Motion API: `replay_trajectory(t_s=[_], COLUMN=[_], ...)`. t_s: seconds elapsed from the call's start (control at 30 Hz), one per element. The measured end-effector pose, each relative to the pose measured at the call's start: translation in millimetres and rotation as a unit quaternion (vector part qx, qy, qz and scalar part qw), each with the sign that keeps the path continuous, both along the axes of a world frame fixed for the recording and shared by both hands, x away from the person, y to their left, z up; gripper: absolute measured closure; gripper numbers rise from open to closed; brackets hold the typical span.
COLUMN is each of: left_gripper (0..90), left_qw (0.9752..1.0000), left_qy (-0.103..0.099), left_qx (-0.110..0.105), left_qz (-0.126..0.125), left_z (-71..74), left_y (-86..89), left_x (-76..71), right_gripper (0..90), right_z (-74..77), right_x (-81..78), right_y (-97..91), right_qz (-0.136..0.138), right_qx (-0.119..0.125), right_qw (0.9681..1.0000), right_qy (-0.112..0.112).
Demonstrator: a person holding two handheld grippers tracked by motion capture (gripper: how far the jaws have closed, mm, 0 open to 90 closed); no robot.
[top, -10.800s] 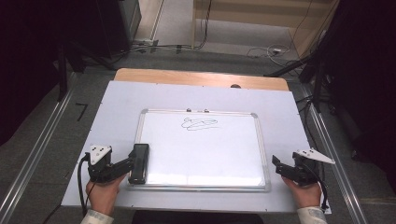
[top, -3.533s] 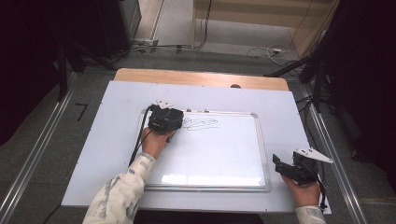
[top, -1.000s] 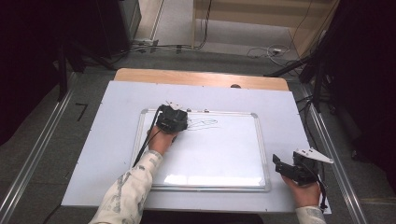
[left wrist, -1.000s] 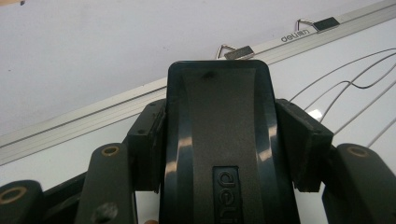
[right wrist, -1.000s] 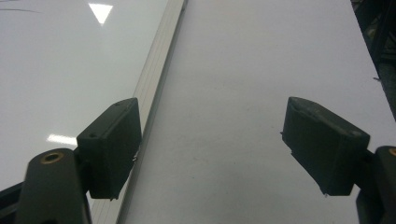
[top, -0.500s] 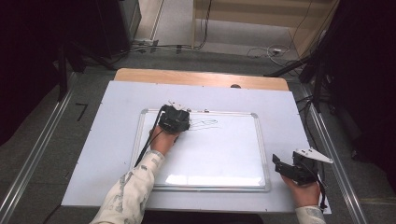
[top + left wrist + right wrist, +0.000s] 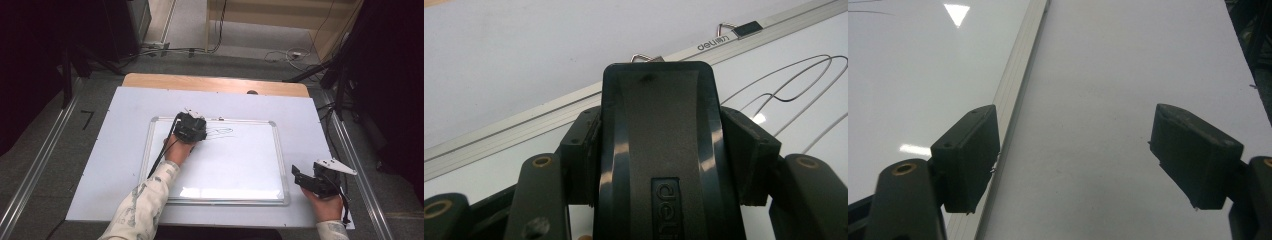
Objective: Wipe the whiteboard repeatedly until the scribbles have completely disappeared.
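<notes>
Black eraser [image 7: 659,150] between left gripper [image 7: 190,127] jaws — atop whiteboard [image 7: 235,165].

The worktop [image 7: 130,165] is showing a wooden strip along its far edge, and a white sheet [image 7: 125,107] is covering nearly all the rest. A whiteboard [image 7: 235,165] is lying flat on that sheet, roughly centred, its silver frame [image 7: 499,132] running square to the worktop's edges. Thin dark pen lines [image 7: 220,132] are sitting near the board's far edge. Ceiling light is glaring off the board's near part. A small dark spot [image 7: 252,92] is sitting on the wooden strip.
</notes>
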State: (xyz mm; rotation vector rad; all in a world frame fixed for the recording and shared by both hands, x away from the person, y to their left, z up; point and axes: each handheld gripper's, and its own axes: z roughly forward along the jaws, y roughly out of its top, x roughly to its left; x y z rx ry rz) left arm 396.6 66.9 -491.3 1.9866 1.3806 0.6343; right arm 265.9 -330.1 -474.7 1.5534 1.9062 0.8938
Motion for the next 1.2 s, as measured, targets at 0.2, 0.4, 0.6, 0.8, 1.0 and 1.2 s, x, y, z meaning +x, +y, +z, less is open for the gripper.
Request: replay_trajectory(t_s=[0.2,0.4,0.6,0.8,1.0,1.2], left_gripper=[41.1,41.1,41.1,41.1,41.1,41.0], left_qw=[1.0000,1.0000,0.9999,0.9998,0.9997,0.9995], left_qy=[-0.001,0.001,0.002,0.002,0.001,0.001], left_qx=[0.000,0.003,0.003,0.002,0.001,0.002], left_qz=[-0.003,-0.008,-0.013,-0.021,-0.024,-0.032], left_z=[-0.2,0.1,0.4,0.5,0.4,0.6], left_y=[-4.6,-8.9,-15.3,-23.5,-30.3,-37.0], left_x=[0.7,1.7,2.7,4.2,4.9,6.1], right_gripper=[18.6,18.6,18.7,18.6,18.7,18.7], right_z=[0.3,0.4,0.3,0.4,0.3,0.4], right_x=[-0.1,-0.1,0.0,-0.1,0.0,-0.1], right_y=[0.0,-0.3,-0.2,-0.4,-0.4,-0.5], right_qz=[-0.001,0.000,0.000,0.000,0.000,0.000], right_qx=[0.001,0.001,0.001,0.002,0.002,0.003], right_qw=[1.0000,1.0000,1.0000,1.0000,1.0000,1.0000], right_qy=[0.000,-0.001,-0.001,-0.001,0.000,-0.001])
